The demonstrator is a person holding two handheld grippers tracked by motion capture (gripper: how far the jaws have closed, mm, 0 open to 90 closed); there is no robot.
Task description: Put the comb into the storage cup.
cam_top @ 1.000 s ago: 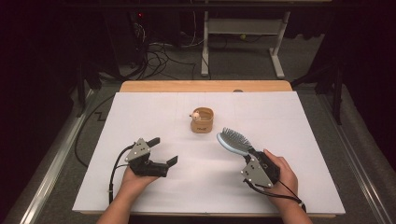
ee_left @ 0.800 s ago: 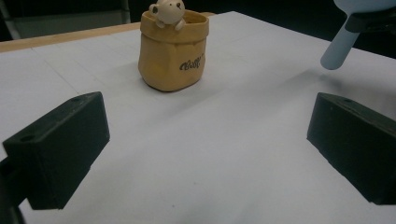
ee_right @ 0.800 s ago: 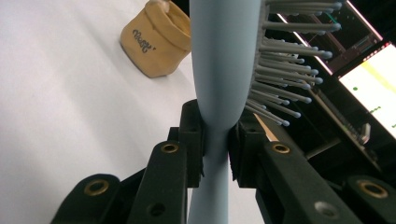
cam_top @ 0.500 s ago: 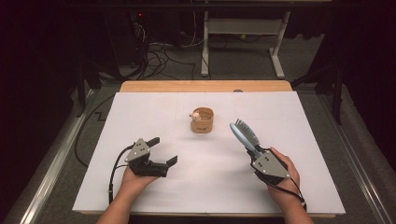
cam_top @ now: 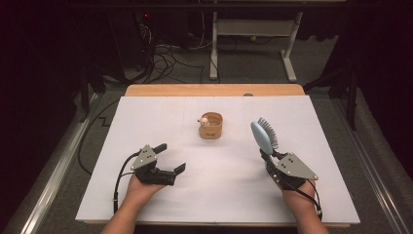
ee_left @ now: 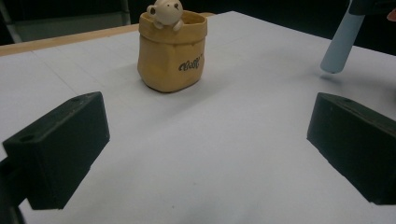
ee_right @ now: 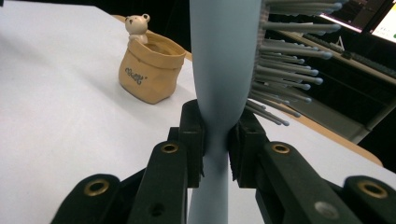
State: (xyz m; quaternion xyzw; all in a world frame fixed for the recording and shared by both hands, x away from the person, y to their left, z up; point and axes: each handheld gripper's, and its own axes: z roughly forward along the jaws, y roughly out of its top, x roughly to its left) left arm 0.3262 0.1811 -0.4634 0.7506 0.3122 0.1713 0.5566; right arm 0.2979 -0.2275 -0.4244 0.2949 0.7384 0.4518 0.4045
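**Mia:** So, what is the right gripper [cam_top: 267, 157] doing?

**Ben:** It is squeezing a blue hairbrush [cam_top: 263, 137] by the thin part, where the handle meets the head. In the right gripper view, the two black jaws press on both sides of the brush [ee_right: 224, 60].

**Mia:** Where is the brush?

**Ben:** It is up off the white table [cam_top: 146, 117], on the right side. The head points away from the person, and the bristles stick out to the right.

**Mia:** And the left gripper [cam_top: 171, 157]?

**Ben:** Its jaws are wide apart, with nothing between them. It sits low over the table on the left.

**Mia:** What is in the middle?

**Ben:** A small tan pot [cam_top: 210, 126] shaped like a bag, with a little bear [ee_left: 165, 12] peeking over its rim. It stands upright, well apart from both grippers.
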